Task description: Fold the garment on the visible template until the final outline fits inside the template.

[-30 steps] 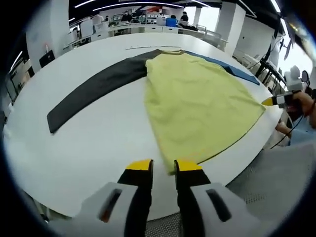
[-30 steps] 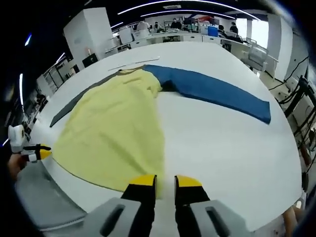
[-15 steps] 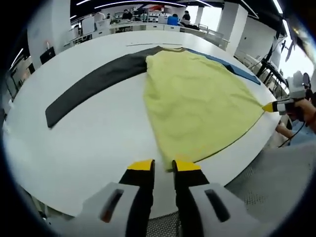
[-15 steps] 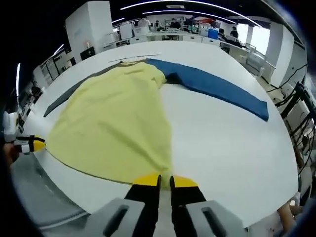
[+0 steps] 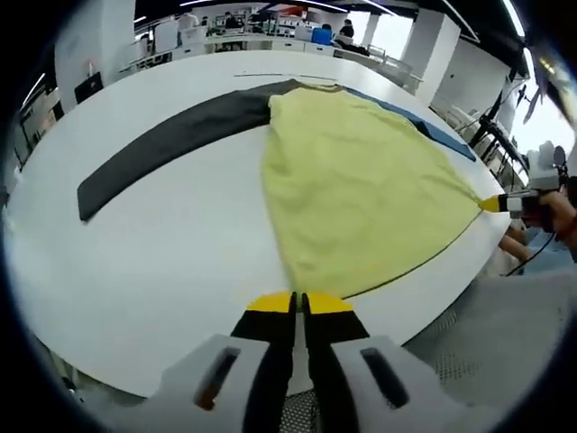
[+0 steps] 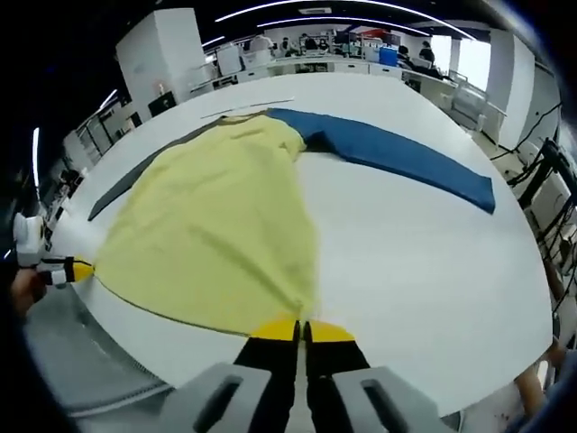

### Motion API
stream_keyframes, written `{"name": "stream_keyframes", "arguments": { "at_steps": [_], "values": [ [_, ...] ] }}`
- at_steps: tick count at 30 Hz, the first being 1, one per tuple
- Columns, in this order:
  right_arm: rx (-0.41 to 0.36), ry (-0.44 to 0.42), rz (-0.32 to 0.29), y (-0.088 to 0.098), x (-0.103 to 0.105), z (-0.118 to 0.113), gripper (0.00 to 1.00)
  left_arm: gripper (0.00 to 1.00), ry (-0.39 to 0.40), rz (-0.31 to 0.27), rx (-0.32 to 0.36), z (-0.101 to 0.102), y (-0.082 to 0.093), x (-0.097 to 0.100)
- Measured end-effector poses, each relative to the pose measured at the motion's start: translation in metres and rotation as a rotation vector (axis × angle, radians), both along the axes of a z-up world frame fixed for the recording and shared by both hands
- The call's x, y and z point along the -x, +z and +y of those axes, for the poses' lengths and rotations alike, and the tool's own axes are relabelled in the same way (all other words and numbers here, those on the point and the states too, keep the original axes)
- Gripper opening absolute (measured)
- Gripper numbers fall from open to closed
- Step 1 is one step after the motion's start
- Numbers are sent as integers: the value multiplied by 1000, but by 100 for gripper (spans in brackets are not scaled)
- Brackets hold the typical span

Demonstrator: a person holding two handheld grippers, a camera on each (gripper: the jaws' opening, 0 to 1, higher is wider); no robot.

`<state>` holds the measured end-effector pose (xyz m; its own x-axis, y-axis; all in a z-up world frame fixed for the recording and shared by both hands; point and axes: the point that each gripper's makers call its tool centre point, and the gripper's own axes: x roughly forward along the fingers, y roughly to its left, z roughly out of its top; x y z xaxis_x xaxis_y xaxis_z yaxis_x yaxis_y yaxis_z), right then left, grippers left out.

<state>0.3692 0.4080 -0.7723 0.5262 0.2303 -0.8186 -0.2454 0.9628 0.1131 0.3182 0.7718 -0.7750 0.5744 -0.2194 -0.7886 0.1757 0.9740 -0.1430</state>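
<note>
A garment with a yellow body [image 5: 361, 185] lies flat on a white round table [image 5: 162, 262], collar at the far side. Its dark grey sleeve [image 5: 167, 144] stretches left and its blue sleeve [image 5: 428, 128] right. My left gripper [image 5: 298, 303] is shut on the hem's near-left corner at the table edge. In the right gripper view the yellow body [image 6: 212, 212], blue sleeve [image 6: 397, 155] and dark sleeve [image 6: 135, 176] show again. My right gripper [image 6: 302, 330] is shut on the hem's other corner. Each gripper appears in the other's view: the right gripper [image 5: 494, 204] and the left gripper [image 6: 79, 270].
A thin dark line [image 6: 243, 112] lies on the table just beyond the collar. A hand [image 5: 552, 209] holds the far gripper past the table edge [image 5: 424, 298]. Grey floor [image 6: 99, 379] lies below the rim. Office desks [image 6: 306, 65] stand behind the table.
Both grippers' jaws went from open to shut on the hem corners. Both have moved slightly forward over the table edge. The garment lies as before.
</note>
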Motion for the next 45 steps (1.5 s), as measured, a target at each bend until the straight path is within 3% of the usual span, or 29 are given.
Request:
{"name": "stream_keyframes", "arguments": {
  "at_steps": [7, 22, 27, 29, 32, 39, 42, 45],
  "values": [
    [-35, 31, 18, 4, 10, 3, 0, 0, 7, 2, -16, 10, 6, 2],
    [-40, 43, 90, -3, 26, 2, 0, 0, -30, 50, -47, 6, 3, 16],
    [-33, 62, 80, -2, 26, 1, 0, 1, -43, 28, -56, 5, 7, 15],
    [-29, 43, 56, 4, 22, -5, 6, 2, -49, 9, -63, 6, 11, 15],
    [-58, 20, 24, 13, 14, -12, 18, 9, -48, -17, -81, 11, 17, 12],
    [-130, -23, -35, 30, -6, -26, 41, 36, -37, -139, -60, 13, 40, -2],
    [-181, -68, -70, 38, -19, -34, 46, 44, -25, -174, -20, 10, 47, -7],
    [-213, -90, -110, 46, -35, -43, 49, 54, -46, -199, -50, 12, 48, -10]
  ]
}}
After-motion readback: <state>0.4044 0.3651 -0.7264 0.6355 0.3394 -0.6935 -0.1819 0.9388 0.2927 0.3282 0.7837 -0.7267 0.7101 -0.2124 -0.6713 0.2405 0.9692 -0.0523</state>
